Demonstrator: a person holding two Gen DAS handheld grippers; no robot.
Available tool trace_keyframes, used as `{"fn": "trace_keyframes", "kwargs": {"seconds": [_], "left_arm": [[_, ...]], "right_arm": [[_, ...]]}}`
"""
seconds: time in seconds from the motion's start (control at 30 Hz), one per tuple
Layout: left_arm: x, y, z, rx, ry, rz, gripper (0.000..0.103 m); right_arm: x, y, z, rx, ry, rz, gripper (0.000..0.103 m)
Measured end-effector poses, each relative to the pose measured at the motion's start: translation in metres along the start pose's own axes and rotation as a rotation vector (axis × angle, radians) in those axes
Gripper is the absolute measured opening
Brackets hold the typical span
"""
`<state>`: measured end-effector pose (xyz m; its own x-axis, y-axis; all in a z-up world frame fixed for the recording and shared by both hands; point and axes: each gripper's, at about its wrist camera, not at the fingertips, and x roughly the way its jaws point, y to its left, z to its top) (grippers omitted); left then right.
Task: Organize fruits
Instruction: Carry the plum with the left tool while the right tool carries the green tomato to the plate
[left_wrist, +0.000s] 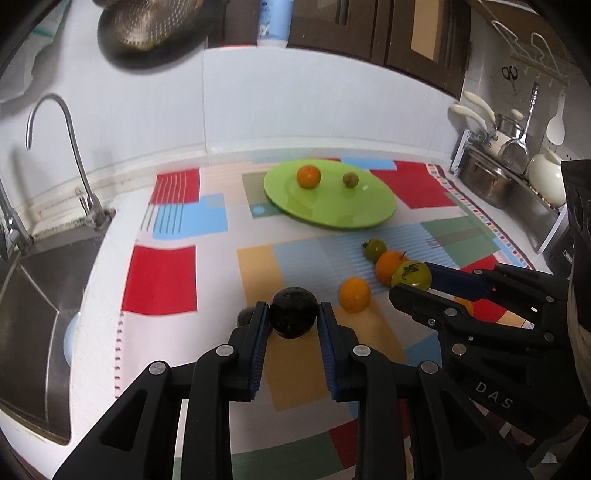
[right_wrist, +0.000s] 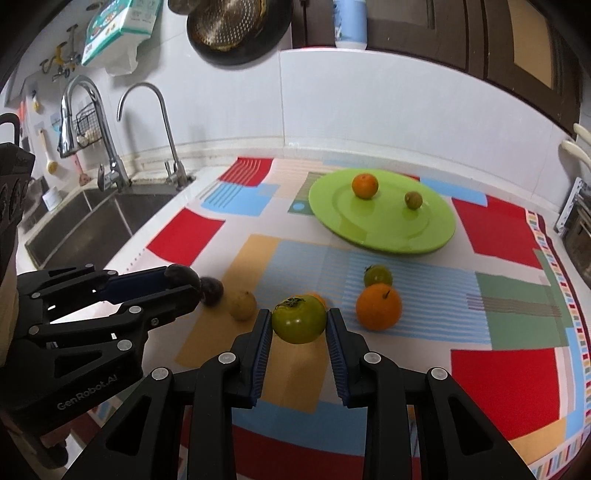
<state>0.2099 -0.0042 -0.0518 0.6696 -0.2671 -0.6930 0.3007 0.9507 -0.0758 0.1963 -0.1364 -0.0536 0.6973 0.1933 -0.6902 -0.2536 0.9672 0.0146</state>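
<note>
Grippers each held a fruit above the patterned cloth (right_wrist: 498, 229): the left gripper (left_wrist: 293, 317) was clamped on a dark plum (left_wrist: 293, 312), the right gripper (right_wrist: 299, 325) on a green persimmon (right_wrist: 299, 319). Just beyond lay an orange (right_wrist: 378, 306) touching a small green fruit (right_wrist: 377, 275). Farther back, the green plate (right_wrist: 436, 229) carried a tangerine (right_wrist: 365, 185) and a greenish fruit (right_wrist: 413, 199), apart.
</note>
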Motion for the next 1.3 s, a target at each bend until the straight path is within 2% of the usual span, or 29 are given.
{"fn": "trace_keyframes", "kwargs": {"seconds": [0.2,0.63,0.93,1.3], "left_arm": [[-0.016,-0.002,0.014,0.005,-0.021,-0.011,0.027],[-0.042,-0.016,0.051,0.092,-0.141,-0.03,0.027],[-0.033,-0.021,0.079,0.113,-0.182,-0.059,0.027],[-0.003,-0.024,0.111,0.133,-0.197,-0.055,0.027]], "right_arm": [[-0.016,-0.002,0.013,0.008,-0.048,-0.013,0.031],[-0.043,-0.011,0.037,0.039,-0.133,-0.015,0.031],[-0.044,-0.025,0.06,0.042,-0.18,-0.048,0.031],[-0.024,-0.045,0.087,0.052,-0.183,-0.052,0.031]]}}
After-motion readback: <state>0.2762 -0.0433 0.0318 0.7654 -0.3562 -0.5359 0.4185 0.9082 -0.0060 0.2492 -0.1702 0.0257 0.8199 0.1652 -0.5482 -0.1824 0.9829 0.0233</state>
